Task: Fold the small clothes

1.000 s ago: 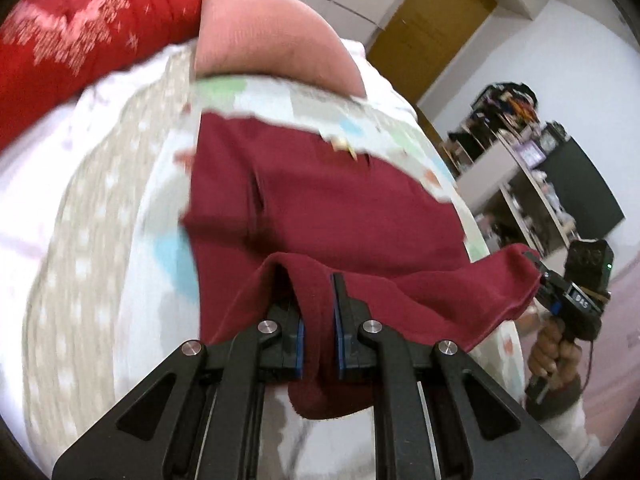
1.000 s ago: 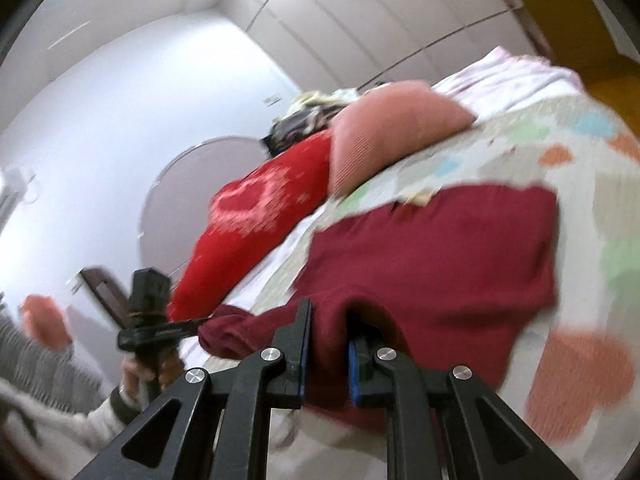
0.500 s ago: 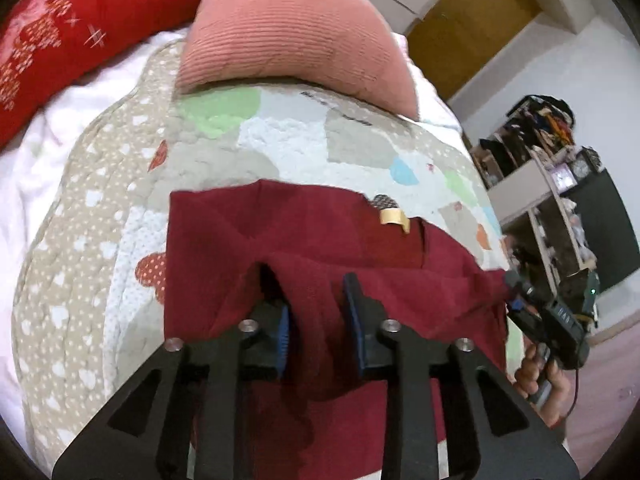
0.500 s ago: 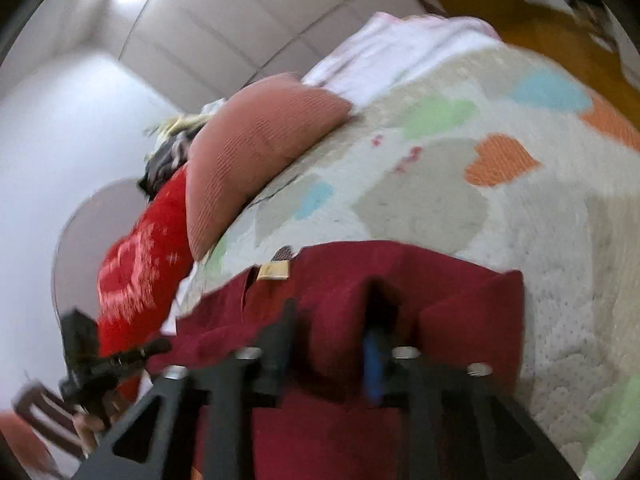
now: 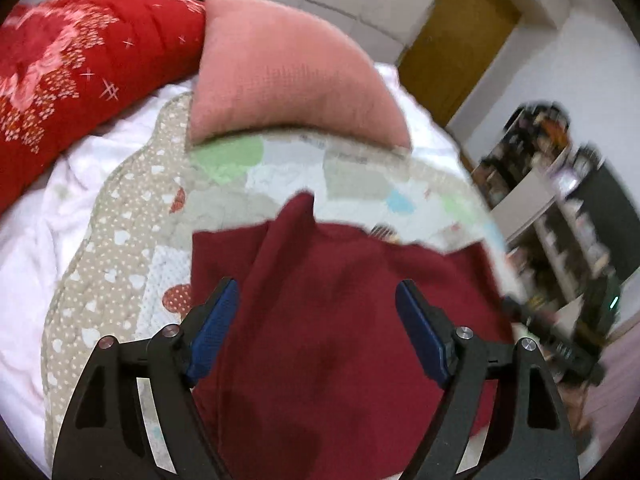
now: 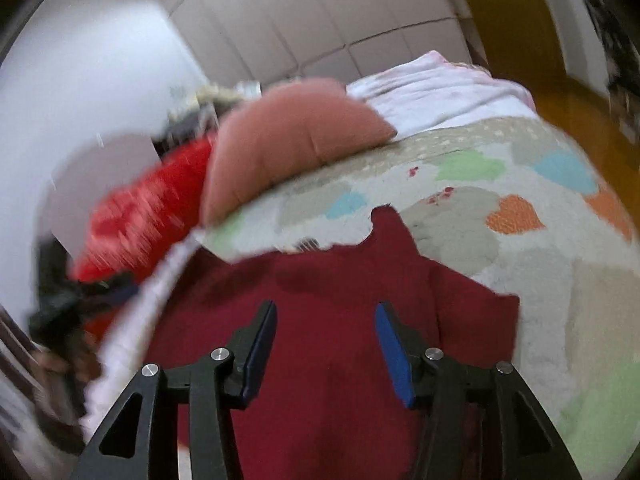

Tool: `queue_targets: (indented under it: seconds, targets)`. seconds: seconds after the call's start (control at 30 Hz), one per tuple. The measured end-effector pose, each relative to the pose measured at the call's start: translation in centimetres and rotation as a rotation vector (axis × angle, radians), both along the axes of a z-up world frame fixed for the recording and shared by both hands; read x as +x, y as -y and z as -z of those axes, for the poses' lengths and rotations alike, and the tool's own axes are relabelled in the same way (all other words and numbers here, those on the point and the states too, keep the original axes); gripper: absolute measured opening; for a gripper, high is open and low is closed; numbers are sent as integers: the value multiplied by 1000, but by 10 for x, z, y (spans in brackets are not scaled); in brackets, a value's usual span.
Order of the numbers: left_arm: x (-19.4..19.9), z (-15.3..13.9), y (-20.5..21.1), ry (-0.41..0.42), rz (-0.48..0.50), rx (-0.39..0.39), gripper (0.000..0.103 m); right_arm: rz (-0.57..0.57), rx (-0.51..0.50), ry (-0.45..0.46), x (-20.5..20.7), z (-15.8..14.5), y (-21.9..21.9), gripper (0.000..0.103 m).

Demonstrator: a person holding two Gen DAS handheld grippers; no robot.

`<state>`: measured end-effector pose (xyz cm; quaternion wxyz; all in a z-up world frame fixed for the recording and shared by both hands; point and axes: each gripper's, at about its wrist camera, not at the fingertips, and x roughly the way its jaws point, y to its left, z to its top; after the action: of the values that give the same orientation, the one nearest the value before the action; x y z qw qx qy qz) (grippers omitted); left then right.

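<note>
A dark red garment lies folded on the patchwork quilt, with one corner sticking up toward the pillow. My left gripper is open and empty just above it, blue pads wide apart. In the right wrist view the same garment lies under my right gripper, which is also open and empty. The right gripper shows blurred at the right edge of the left wrist view.
A pink pillow and a red patterned cushion lie at the head of the bed. White sheet shows at the left. Shelves with clutter and a wooden door stand to the right.
Both grippers held the lifted edge of the garment and carried it forward over the rest. Now both have opened and let it go, and it lies folded on the quilt.
</note>
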<state>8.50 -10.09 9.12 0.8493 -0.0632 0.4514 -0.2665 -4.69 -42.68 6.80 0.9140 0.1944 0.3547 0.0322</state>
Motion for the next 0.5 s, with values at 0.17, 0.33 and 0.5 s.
queue_targets:
  seconds: [0.17, 0.33, 0.5]
  targets:
    - [23, 40, 20, 2, -68, 172, 81, 98, -140, -106, 40, 31, 4, 48]
    - [61, 64, 4, -52, -209, 172, 81, 218, -26, -122, 61, 54, 43, 48]
    - [66, 69, -21, -122, -245, 96, 81, 208, -60, -125, 59, 40, 36, 48]
